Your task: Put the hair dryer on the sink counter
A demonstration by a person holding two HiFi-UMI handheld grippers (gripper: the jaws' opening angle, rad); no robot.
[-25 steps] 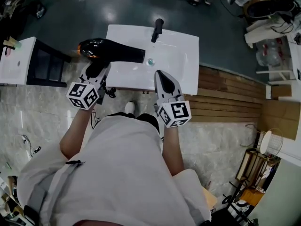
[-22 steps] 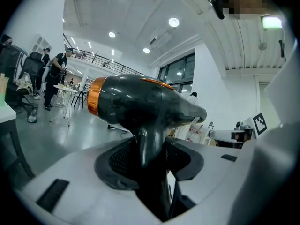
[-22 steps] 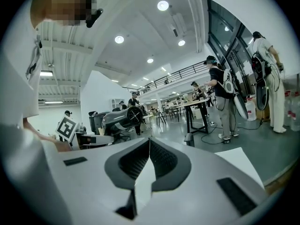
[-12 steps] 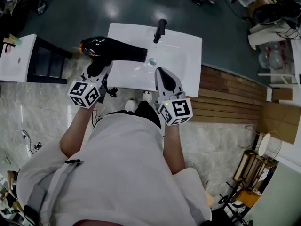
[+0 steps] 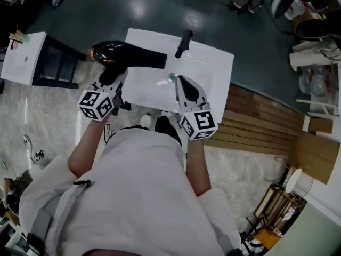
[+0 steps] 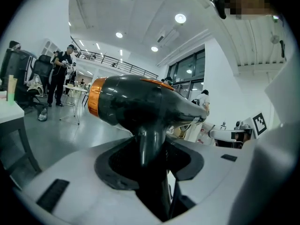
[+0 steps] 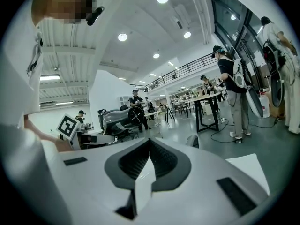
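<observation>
1. The hair dryer (image 5: pixel 128 56) is clamped by its handle between the jaws of the left gripper (image 5: pixel 110 79). In the left gripper view the dark pads are seen pressing on either side of the handle (image 6: pixel 149 144).
2. The right gripper (image 5: pixel 184 82) is held over the front of the sink counter (image 5: pixel 216 71). Its jaws are closed together and nothing is gripped between them (image 7: pixel 149 140).
3. The dryer is positioned over the left rear part of the counter, with the barrel lying roughly level. The nozzle is directed toward the faucet (image 5: pixel 183 42), and the ringed end overhangs the left edge.
4. Contact between dryer and counter cannot be confirmed. The dryer is judged to be carried rather than resting.
5. Remaining steps, as judged: the dryer is to be lowered onto a flat area beside the basin, then released.
6. The dryer is identified by a glossy black body, an orange ring at the rear end, a tapered black nozzle and a black handle.
</observation>
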